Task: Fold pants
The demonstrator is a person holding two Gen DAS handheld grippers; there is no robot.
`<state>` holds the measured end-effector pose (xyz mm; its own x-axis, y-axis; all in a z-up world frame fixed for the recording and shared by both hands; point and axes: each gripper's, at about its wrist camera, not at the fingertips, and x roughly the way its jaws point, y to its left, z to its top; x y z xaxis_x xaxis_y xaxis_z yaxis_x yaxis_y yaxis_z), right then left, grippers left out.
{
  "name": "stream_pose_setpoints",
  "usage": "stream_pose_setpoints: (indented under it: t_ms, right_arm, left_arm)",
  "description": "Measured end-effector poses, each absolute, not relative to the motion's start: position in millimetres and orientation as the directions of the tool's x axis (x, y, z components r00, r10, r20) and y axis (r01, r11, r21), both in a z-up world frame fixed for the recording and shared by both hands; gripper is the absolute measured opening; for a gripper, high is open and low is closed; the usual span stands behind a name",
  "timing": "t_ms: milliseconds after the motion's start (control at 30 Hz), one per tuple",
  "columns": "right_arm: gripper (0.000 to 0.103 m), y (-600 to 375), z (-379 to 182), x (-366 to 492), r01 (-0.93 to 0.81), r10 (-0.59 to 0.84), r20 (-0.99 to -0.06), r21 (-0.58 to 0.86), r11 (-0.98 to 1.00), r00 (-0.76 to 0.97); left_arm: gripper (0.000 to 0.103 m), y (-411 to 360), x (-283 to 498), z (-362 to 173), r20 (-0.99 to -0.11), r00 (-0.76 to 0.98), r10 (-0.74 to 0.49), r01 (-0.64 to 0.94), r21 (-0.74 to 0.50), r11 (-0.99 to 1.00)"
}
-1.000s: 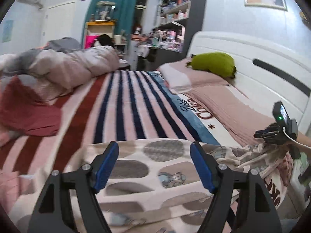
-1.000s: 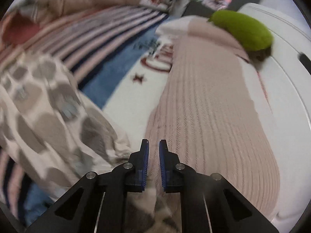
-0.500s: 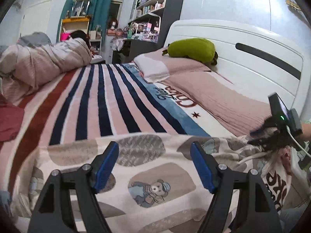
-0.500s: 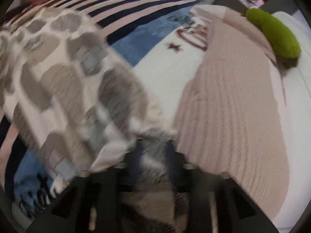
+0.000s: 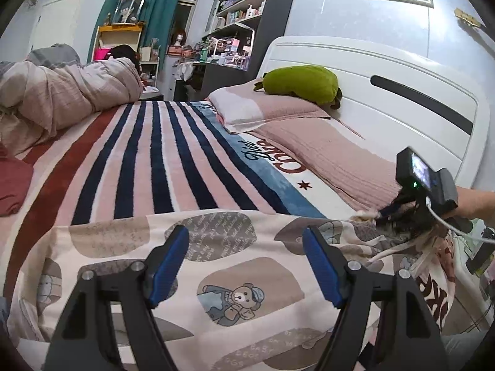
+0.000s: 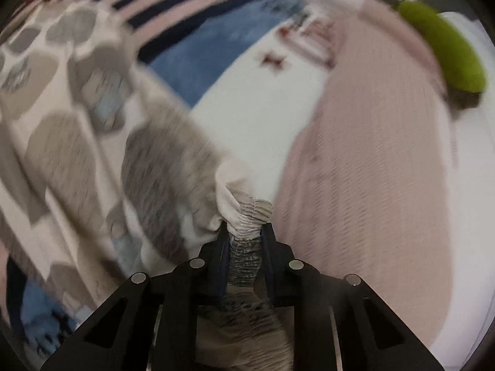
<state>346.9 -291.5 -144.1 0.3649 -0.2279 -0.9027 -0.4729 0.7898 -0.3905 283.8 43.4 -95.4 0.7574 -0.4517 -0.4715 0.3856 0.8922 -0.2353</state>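
left claw (image 5: 246, 266) spread wide, right claw (image 6: 244, 235) clamped on pants (image 6: 247, 216) waistband

The pants (image 5: 222, 266) are cream, printed with grey and beige patches and a small teddy bear. They lie spread across the near part of the bed, with the gathered elastic waistband (image 6: 247, 216) bunched and lifted at the right.
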Motion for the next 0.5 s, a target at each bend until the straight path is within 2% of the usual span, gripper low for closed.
stream_pose_setpoints:
  t_ms: [33, 133, 367, 433, 500]
  right_arm:
    - [0.007, -293, -134, 350, -0.439, -0.244, -0.876, -0.428, 0.790, 0.415]
    - [0.006, -301, -111, 363, -0.335, -0.289, -0.818, -0.488, 0.806, 0.498]
    - [0.006, -322, -104, 399, -0.226, -0.381, -0.755, -0.561, 0.796, 0.533]
    - [0.009, -324, -110, 415, -0.217, -0.381, -0.765, -0.549, 0.807, 0.519]
    - [0.026, -327, -122, 429, -0.234, -0.345, -0.806, -0.497, 0.836, 0.481]
  left_arm:
    - [0.072, 45, 284, -95, -0.471, 0.762, -0.444, 0.377, -0.234, 0.896]
    - [0.072, 49, 285, -96, -0.473, 0.775, -0.420, 0.355, -0.224, 0.907]
    - [0.072, 52, 289, -103, -0.494, 0.777, -0.389, 0.323, -0.217, 0.921]
    - [0.072, 52, 291, -105, -0.504, 0.778, -0.375, 0.314, -0.205, 0.927]
    - [0.072, 53, 293, -109, -0.517, 0.772, -0.369, 0.309, -0.202, 0.930]
